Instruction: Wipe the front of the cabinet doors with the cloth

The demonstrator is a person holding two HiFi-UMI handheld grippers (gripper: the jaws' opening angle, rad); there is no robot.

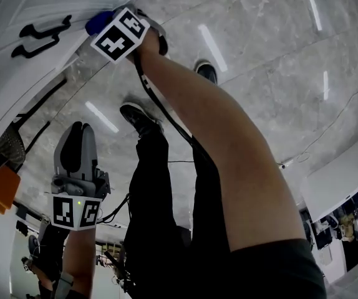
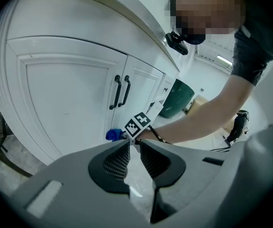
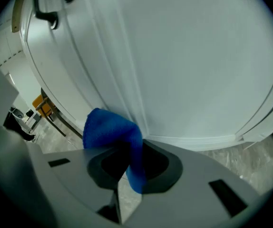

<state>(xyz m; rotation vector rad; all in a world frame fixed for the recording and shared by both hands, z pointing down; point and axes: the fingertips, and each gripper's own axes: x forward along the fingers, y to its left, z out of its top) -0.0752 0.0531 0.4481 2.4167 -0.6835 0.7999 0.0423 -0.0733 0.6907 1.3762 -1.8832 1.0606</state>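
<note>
Clamping blue cloth [image 3: 109,128] in right gripper [image 3: 127,156], fold pressed low against cabinet door [image 3: 198,70] for wiping contact; left gripper [image 2: 134,145] closed, empty, parked aside.

We see the bunched blue cloth [image 3: 110,129] lying against the lower frame of the white panelled cabinet door [image 3: 198,65].

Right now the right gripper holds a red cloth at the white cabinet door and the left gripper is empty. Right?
No: the right gripper view shows the cloth is blue, not red. The right gripper holds it at the white cabinet door; the left gripper is empty.
</note>
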